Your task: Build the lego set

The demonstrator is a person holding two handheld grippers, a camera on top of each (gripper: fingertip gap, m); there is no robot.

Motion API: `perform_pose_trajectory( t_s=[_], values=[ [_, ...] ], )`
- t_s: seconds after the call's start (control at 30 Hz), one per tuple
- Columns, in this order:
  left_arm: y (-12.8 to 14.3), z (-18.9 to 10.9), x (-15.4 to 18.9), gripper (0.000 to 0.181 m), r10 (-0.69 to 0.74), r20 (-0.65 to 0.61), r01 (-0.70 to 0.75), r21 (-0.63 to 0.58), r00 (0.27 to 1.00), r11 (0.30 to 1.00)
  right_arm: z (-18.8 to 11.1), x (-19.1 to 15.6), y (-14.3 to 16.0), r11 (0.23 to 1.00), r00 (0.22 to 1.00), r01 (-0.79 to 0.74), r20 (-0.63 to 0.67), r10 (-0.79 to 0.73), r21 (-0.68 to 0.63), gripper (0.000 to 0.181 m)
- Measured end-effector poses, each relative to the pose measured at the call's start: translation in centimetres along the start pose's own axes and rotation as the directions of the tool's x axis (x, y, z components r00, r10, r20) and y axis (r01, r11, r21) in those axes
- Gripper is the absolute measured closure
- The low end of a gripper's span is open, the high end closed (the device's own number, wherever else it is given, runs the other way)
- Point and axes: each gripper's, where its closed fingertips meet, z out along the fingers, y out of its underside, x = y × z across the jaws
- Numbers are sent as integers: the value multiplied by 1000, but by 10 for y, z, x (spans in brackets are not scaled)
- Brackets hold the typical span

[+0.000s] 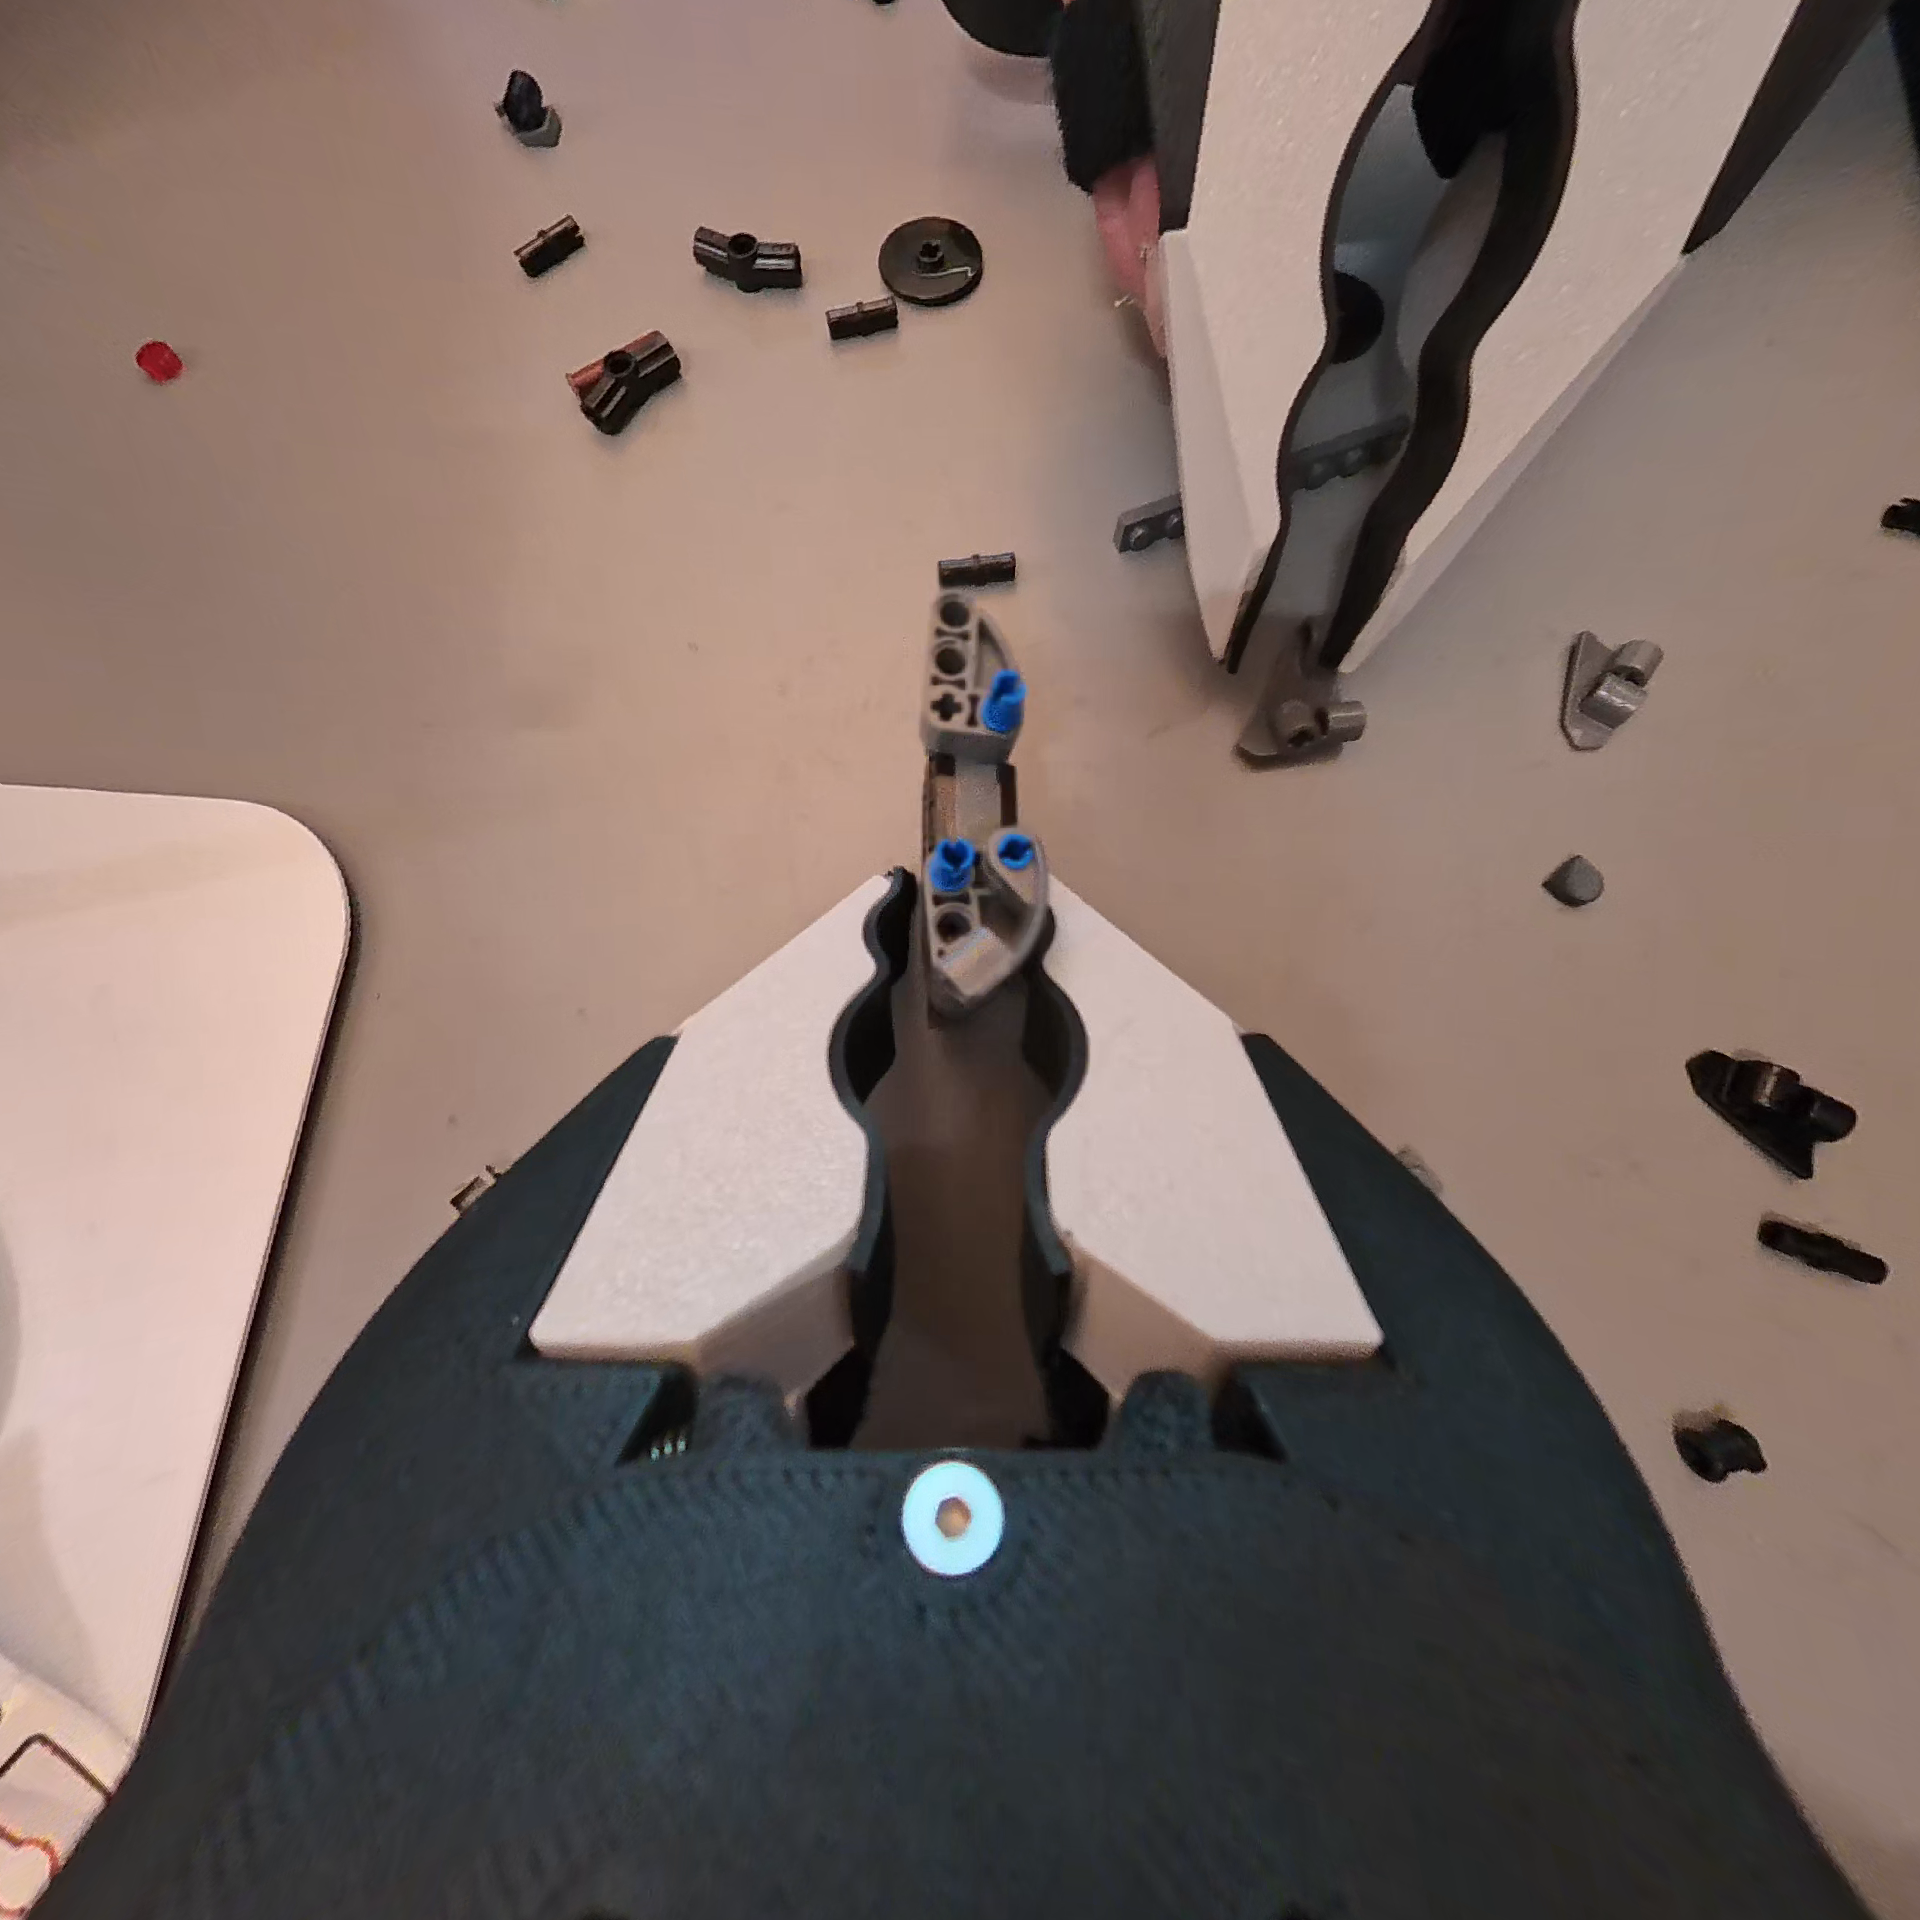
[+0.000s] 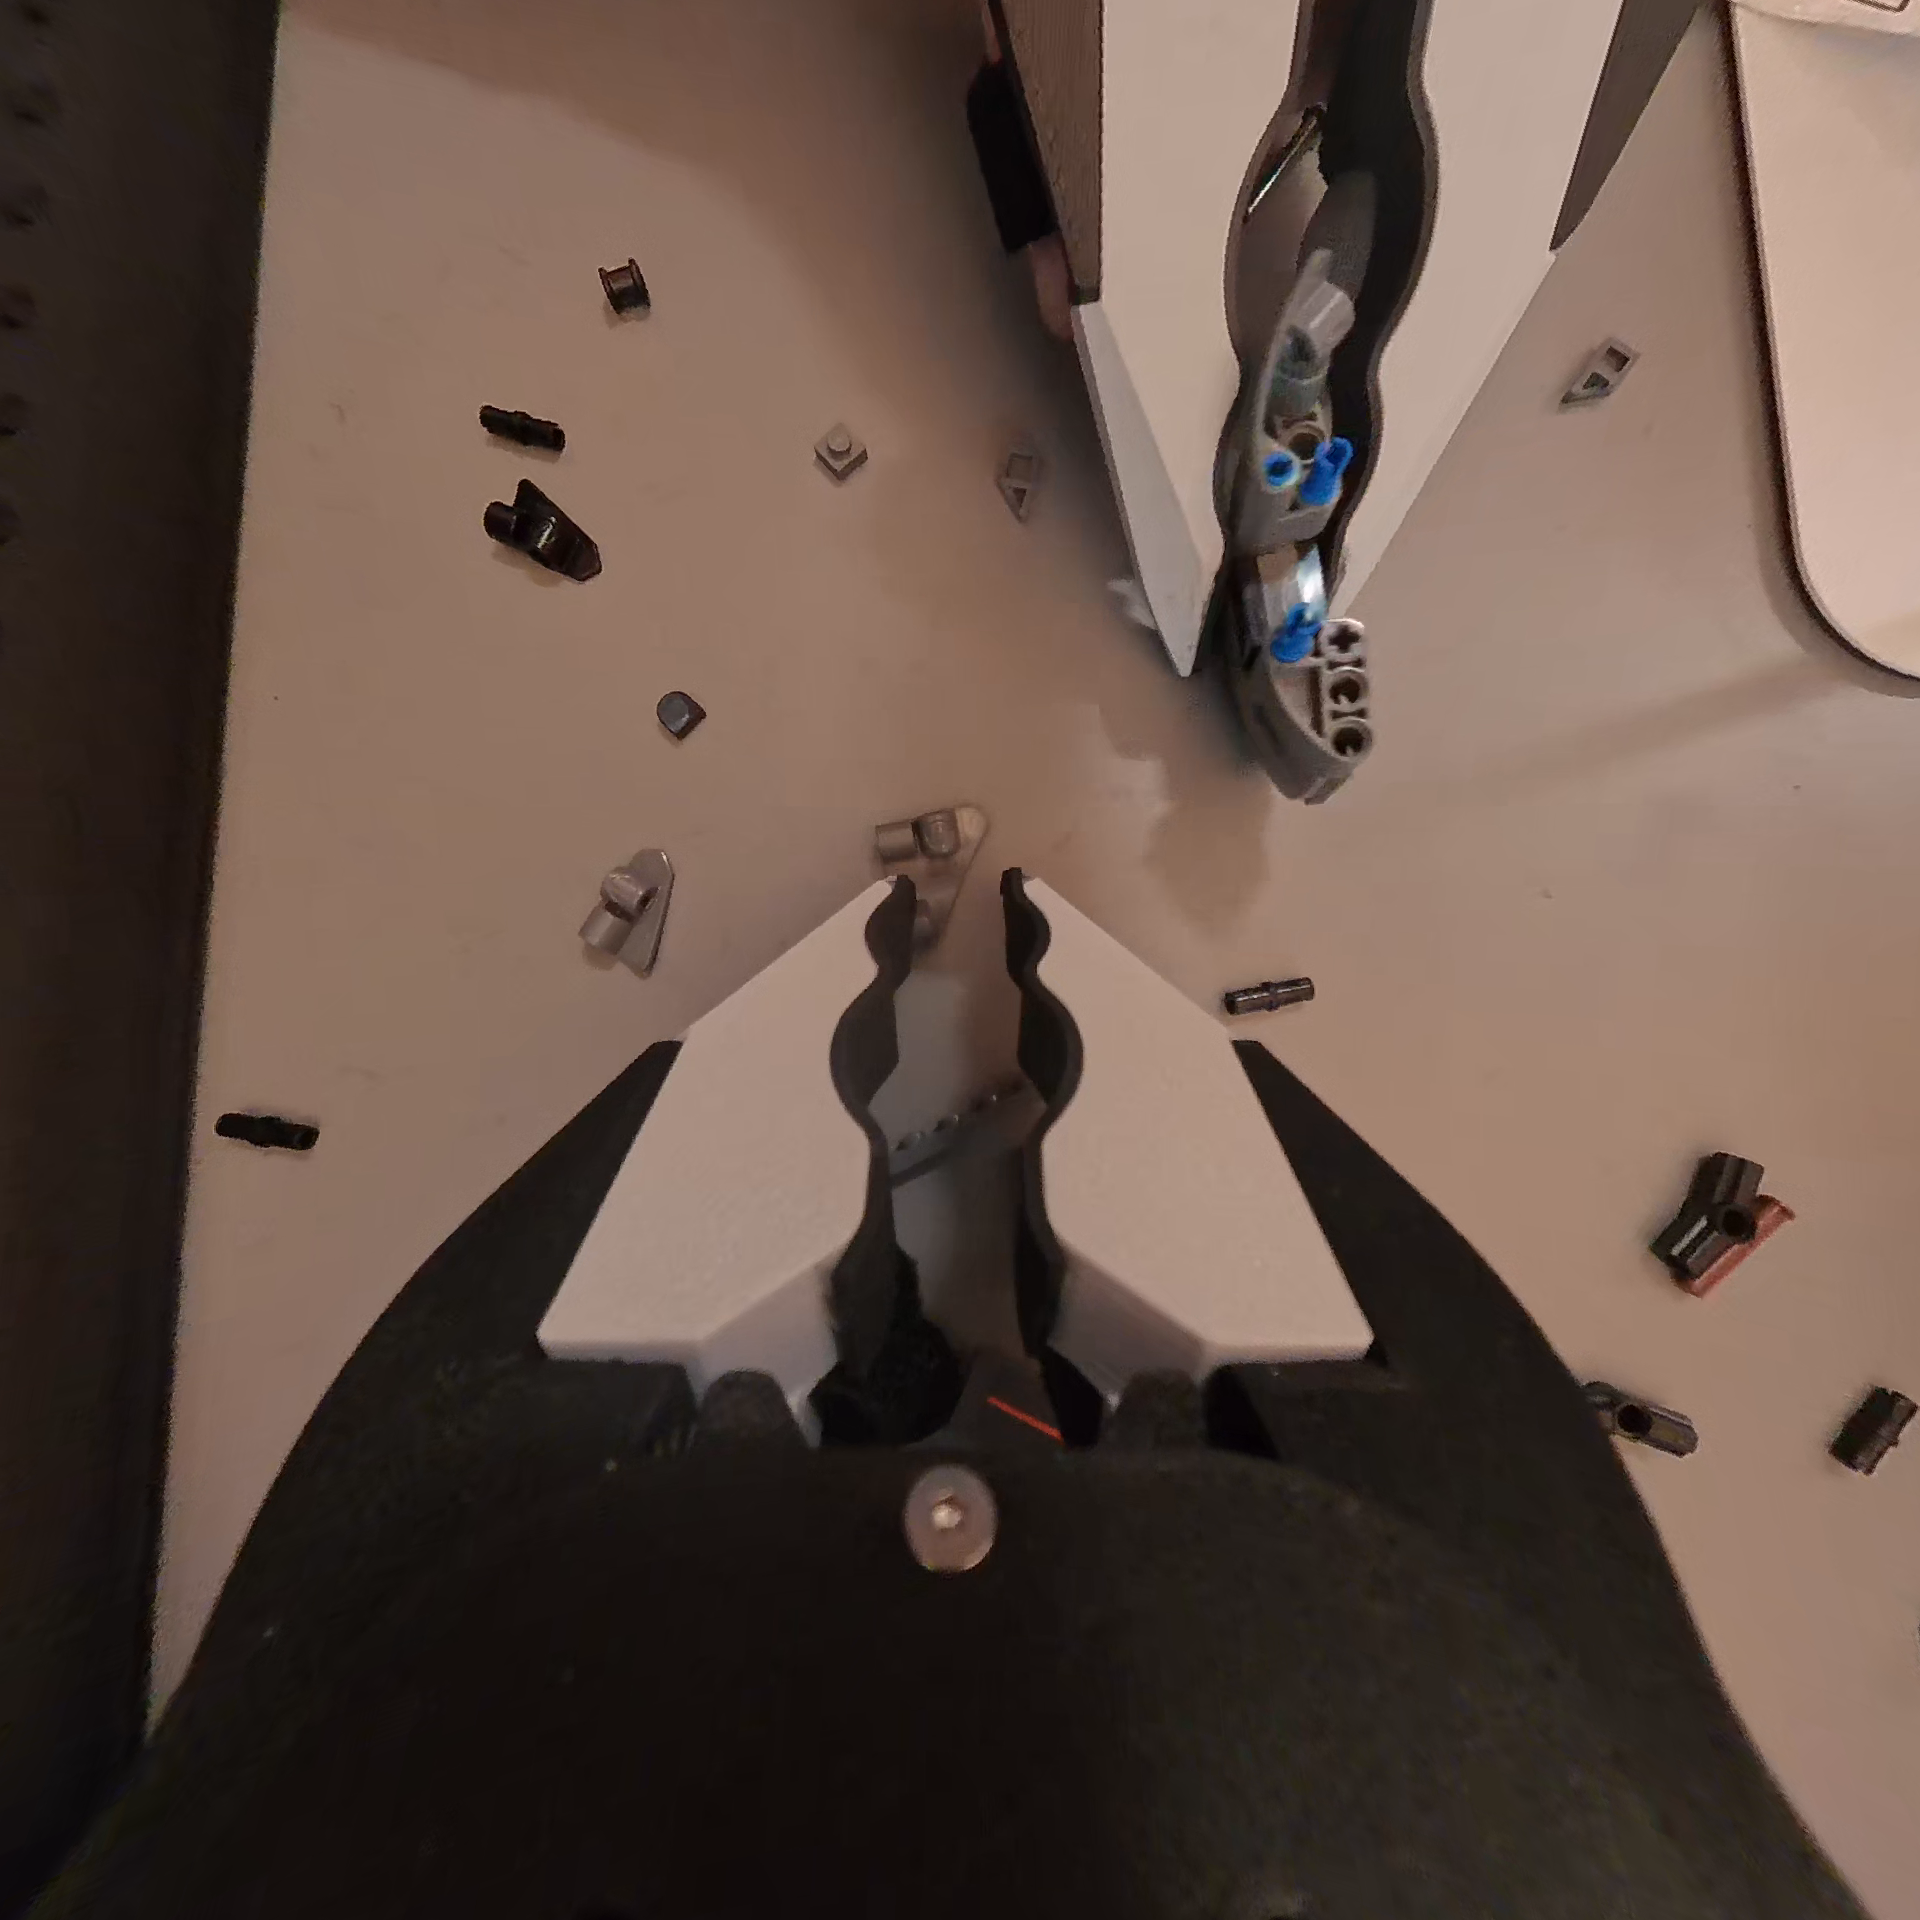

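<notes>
My left gripper is shut on a grey lego assembly made of curved beams with blue pins. The assembly sticks out forward past the fingertips, just above the table. The right wrist view shows it too, held in the left gripper. My right gripper is open, its tips low over a small grey wedge piece with a connector that lies on the table partly between the jaws. In the left wrist view this gripper stands over the same piece.
Loose black pins and connectors, a black disc and a red stud lie scattered. A second grey wedge and a grey plate lie nearby. A white board is at the left. A dark table edge runs along one side. Tip to tip, the grippers are about 7 cm apart. The black disc lies around 12 cm away from my right fingertips.
</notes>
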Motion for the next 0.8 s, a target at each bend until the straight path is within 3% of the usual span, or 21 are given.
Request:
perform_pose_trajectory(
  t_s=[0.17, 0.5, 0.8],
  values=[
    [-1, -4, 0, 158, -5, -1, 5, 7, 1000, 1000, -1, 0, -1, 1000, 1000, -1, -2, 1, 5, 166],
    [-2, -6, 0, 164, 24, 7, -24, 4, 1000, 1000, -1, 0, 0, 1000, 1000, -1, -2, 1, 5, 166],
    [-5, -8, 6, 167, -95, -71, 95, 7, 993, 995, -2, 0, 0, 1000, 1000, -2, -1, 2, 4, 166]
  ],
)
